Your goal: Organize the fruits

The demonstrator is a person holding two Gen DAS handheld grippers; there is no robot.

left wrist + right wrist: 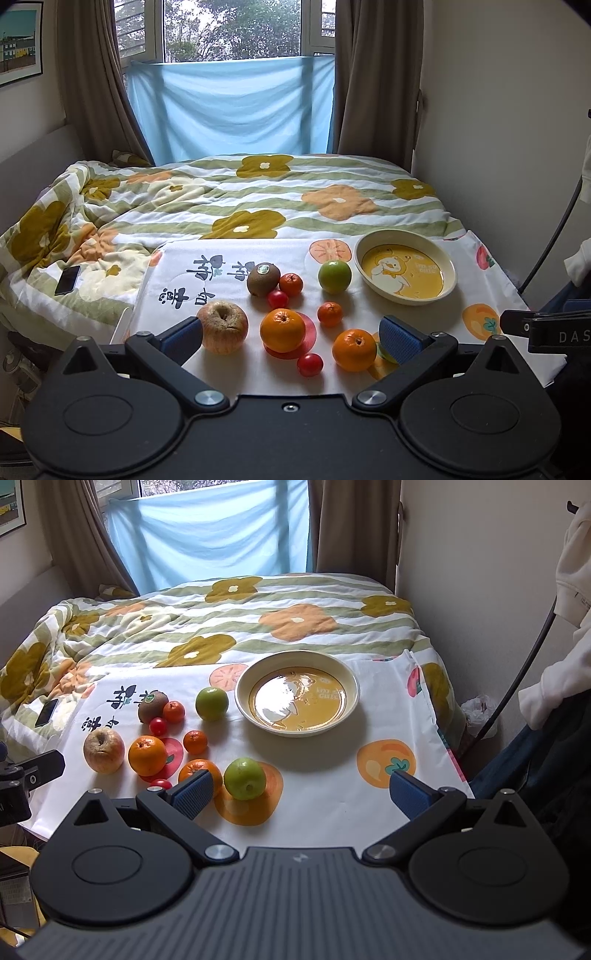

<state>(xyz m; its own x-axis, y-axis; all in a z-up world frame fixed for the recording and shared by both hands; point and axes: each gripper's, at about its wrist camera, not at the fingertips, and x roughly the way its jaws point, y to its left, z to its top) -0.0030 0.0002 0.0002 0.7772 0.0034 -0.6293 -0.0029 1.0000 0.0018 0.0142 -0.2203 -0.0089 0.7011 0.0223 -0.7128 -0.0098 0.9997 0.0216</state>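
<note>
Fruit lies on a white printed cloth (343,376). In the left wrist view: a reddish apple (222,326), a large orange (282,330), a second orange (354,349), a kiwi (263,278), a green apple (334,276), small mandarins (330,314), cherry tomatoes (310,364). A cream bowl with a yellow duck picture (405,271) stands empty at the right. My left gripper (291,334) is open and empty above the near fruit. My right gripper (303,794) is open and empty; a second green apple (245,778) lies by its left finger. The bowl (297,692) lies ahead.
The cloth covers a small table (332,812) set against a bed with a flowered quilt (240,192). A phone (67,279) lies on the quilt at the left. A wall stands to the right. A black cable (517,686) and white clothing (569,602) are at the far right.
</note>
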